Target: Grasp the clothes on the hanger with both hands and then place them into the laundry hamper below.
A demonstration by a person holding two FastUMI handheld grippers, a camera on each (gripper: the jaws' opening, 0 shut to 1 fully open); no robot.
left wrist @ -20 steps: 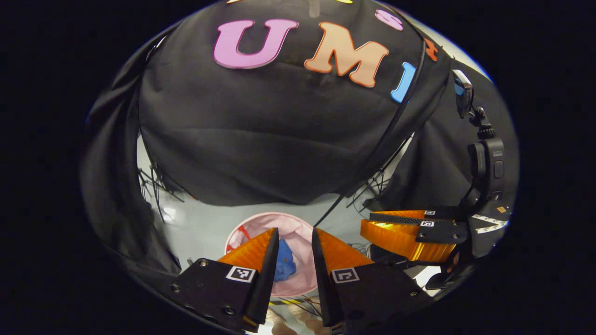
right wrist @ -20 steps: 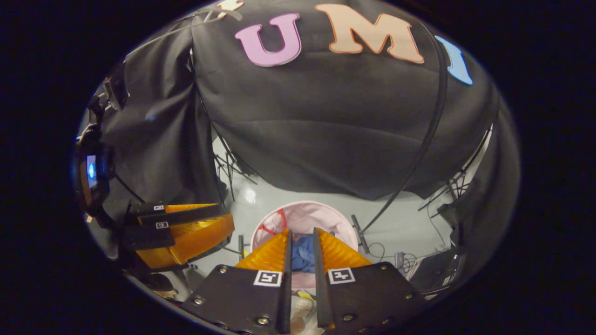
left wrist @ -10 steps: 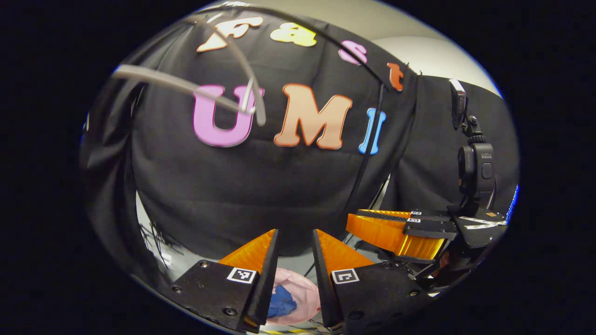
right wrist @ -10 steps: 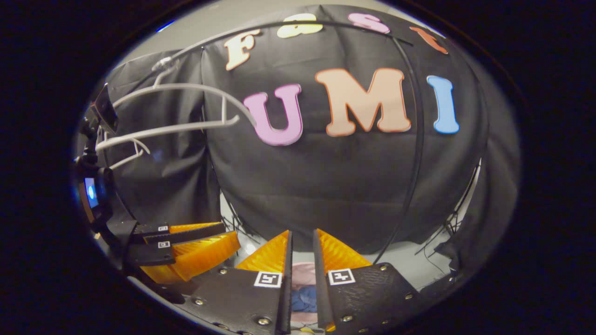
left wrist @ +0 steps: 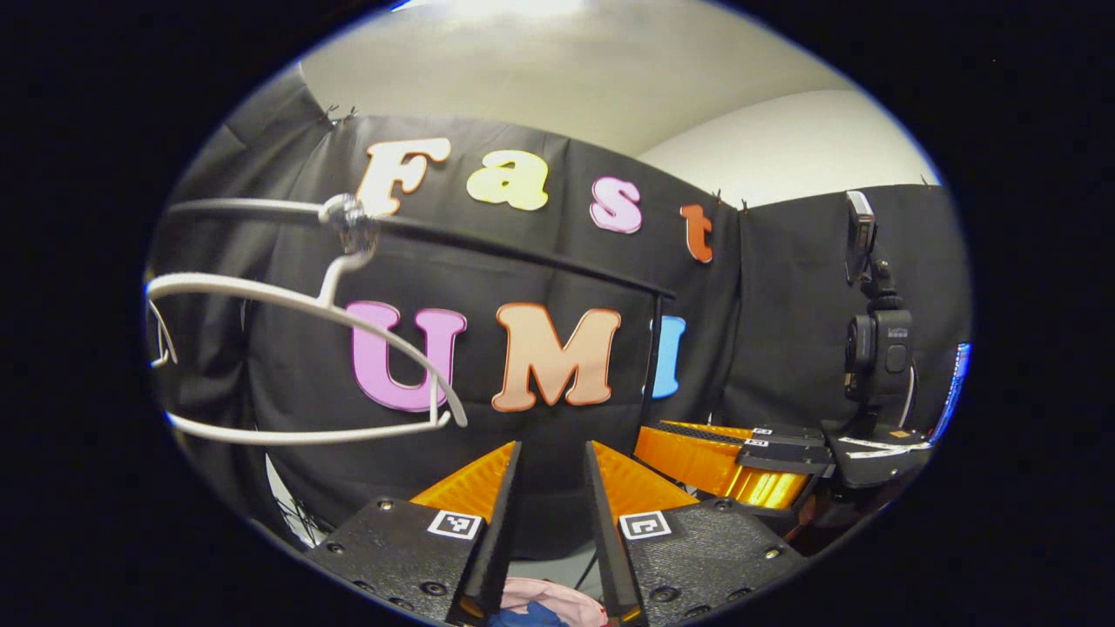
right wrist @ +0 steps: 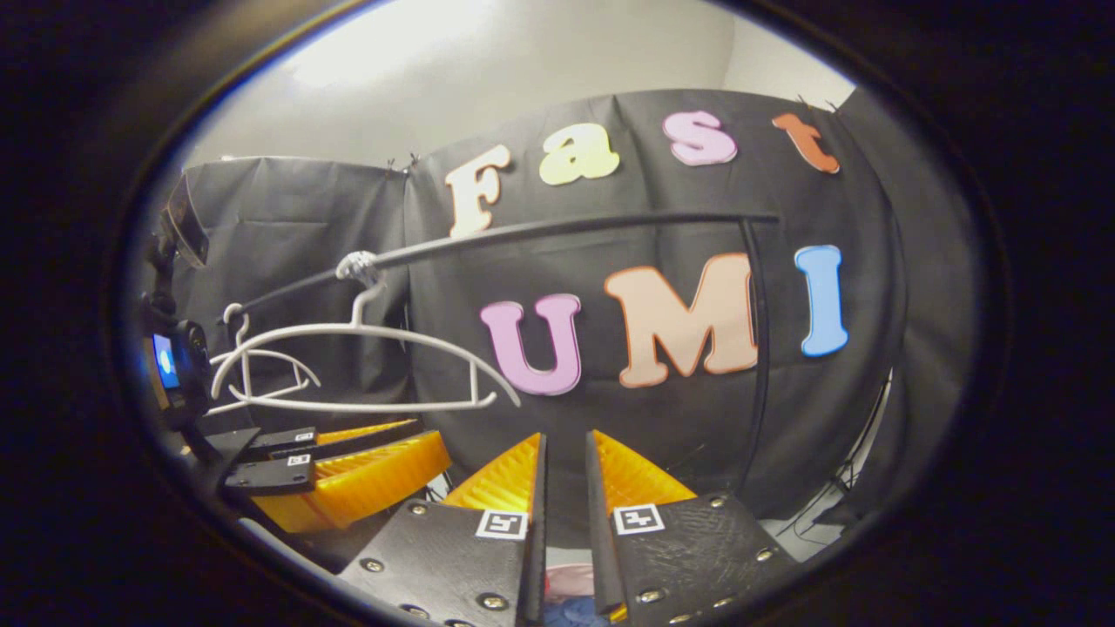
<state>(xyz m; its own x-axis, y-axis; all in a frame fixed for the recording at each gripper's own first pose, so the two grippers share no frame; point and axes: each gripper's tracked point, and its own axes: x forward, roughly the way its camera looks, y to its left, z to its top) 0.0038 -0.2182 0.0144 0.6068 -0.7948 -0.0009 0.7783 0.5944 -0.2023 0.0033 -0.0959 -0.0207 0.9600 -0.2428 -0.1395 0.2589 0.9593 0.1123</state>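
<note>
dim booth — bright ceiling glare | edges bowed — sharp

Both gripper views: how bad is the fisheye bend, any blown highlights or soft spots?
Left gripper view: the rail and white hanger bow strongly; the ceiling at the top is blown out; the left gripper and the right gripper look sharp. Right gripper view: the rail arcs too, with bright glare on the upper wall; the hamper between the fingers is dim.
</note>
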